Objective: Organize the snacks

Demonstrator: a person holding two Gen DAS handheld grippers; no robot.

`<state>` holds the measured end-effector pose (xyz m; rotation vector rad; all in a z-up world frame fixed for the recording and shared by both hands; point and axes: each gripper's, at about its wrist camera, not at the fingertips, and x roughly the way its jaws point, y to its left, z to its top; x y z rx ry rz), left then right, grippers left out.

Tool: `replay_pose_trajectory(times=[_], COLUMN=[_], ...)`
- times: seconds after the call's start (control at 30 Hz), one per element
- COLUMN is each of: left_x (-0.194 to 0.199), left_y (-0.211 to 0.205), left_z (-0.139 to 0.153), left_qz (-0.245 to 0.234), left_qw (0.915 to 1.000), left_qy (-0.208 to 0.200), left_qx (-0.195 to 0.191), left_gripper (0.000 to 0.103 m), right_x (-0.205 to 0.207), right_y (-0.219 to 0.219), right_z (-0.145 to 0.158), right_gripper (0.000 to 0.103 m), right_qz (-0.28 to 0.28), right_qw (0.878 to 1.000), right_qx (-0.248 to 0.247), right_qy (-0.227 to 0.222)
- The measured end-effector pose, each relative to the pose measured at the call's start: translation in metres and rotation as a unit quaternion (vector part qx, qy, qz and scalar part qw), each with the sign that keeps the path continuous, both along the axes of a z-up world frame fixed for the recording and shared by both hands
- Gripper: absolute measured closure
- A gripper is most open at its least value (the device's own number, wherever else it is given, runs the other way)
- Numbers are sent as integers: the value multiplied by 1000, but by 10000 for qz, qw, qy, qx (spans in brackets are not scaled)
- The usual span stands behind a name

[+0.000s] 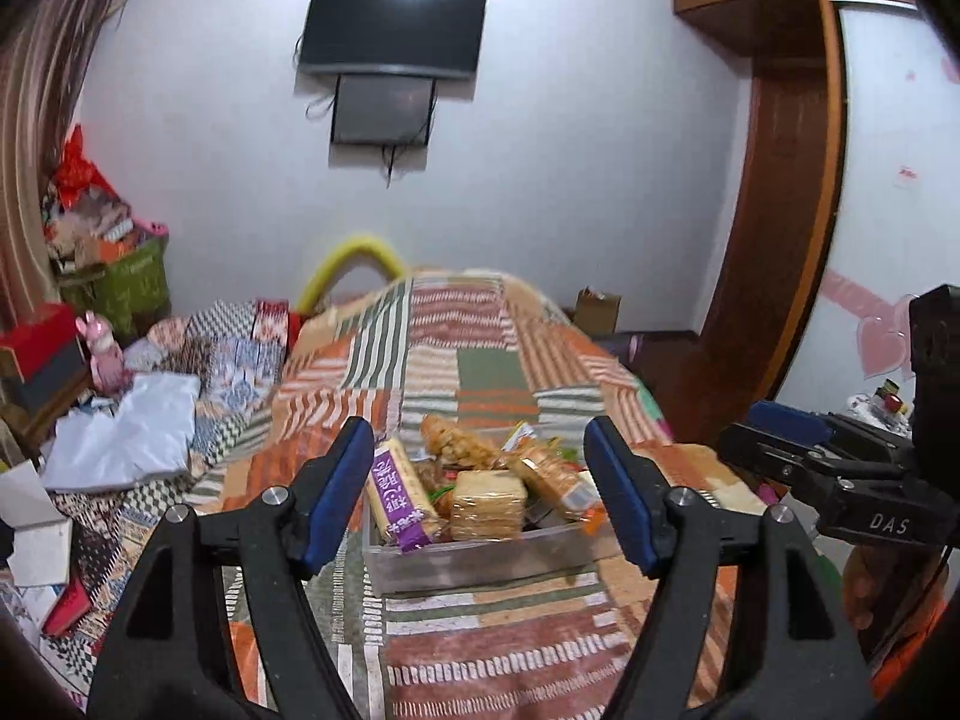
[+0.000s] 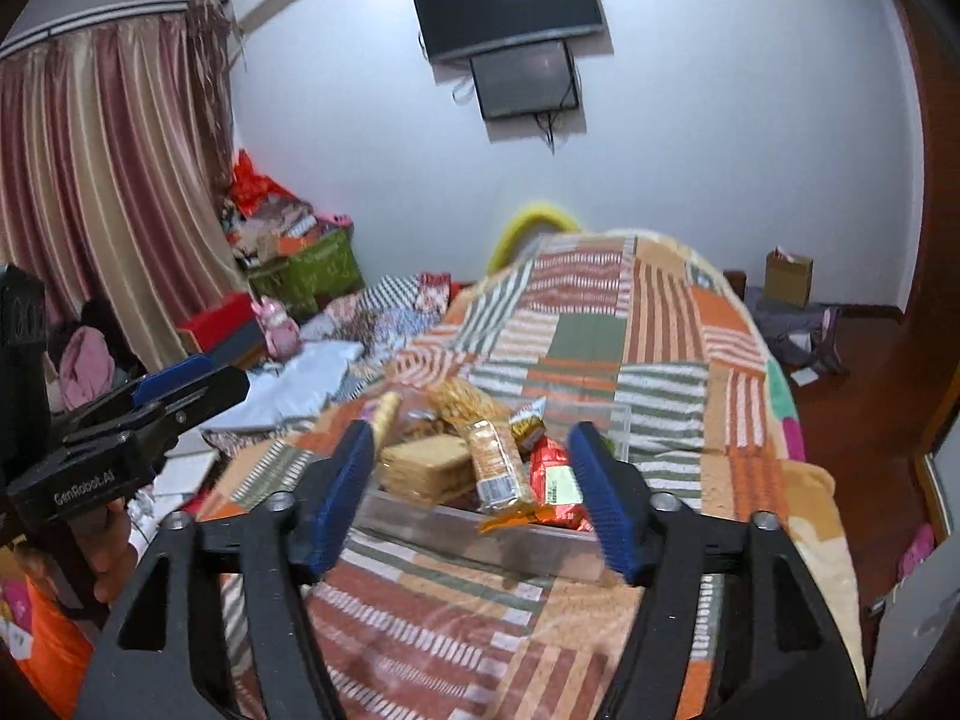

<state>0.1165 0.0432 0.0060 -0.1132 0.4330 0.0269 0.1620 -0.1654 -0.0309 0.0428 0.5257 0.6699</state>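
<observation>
A clear plastic box [image 1: 468,564] stands on the patchwork quilt [image 1: 480,360], piled with snacks. Among them are a purple-labelled biscuit pack [image 1: 401,492], a stack of crackers [image 1: 487,504] and a long cracker pack [image 1: 552,480]. My left gripper [image 1: 478,432] hovers above the box's near side, open, with nothing between its blue pads. In the right wrist view the box [image 2: 480,531] shows the cracker stack [image 2: 423,468], the long pack [image 2: 498,468] and a red packet [image 2: 555,480]. My right gripper [image 2: 471,431] hangs over it, open and holding nothing.
Each gripper shows side-on in the other's view: the right one [image 1: 744,438], the left one [image 2: 222,378]. Papers, boxes and a pink toy [image 1: 108,354] clutter the bed's left side. A television [image 1: 390,30] hangs on the far wall. A wooden wardrobe [image 1: 780,240] stands at the right.
</observation>
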Motion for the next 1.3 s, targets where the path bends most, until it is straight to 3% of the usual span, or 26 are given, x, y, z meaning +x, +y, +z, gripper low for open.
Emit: replay_pose_trajectory(times=[0.13,0.33,0.43,1.3], left_x=[-32,-60,-69,-79], left_y=[-12,-25,-27,-33], left_z=[14,19,19,11], left_qz=[-3,-55,-82,-62], left_qw=[9992,9984,9984,9988], left_qy=[-348,-513,-530,-471], left_qx=[191,247,193,125], left_gripper=[18,14,11,10], right_x=[-25,-48,-54,-72], right_y=[-8,-17,-19,-23], right_z=[13,24,23,19], right_gripper=[22,15,3,3], right_qz=[19,-16,-110,-120], right_qw=[9997,9988,9982,9977], right_qx=[107,262,301,278], right_qy=[-197,-409,-508,-607])
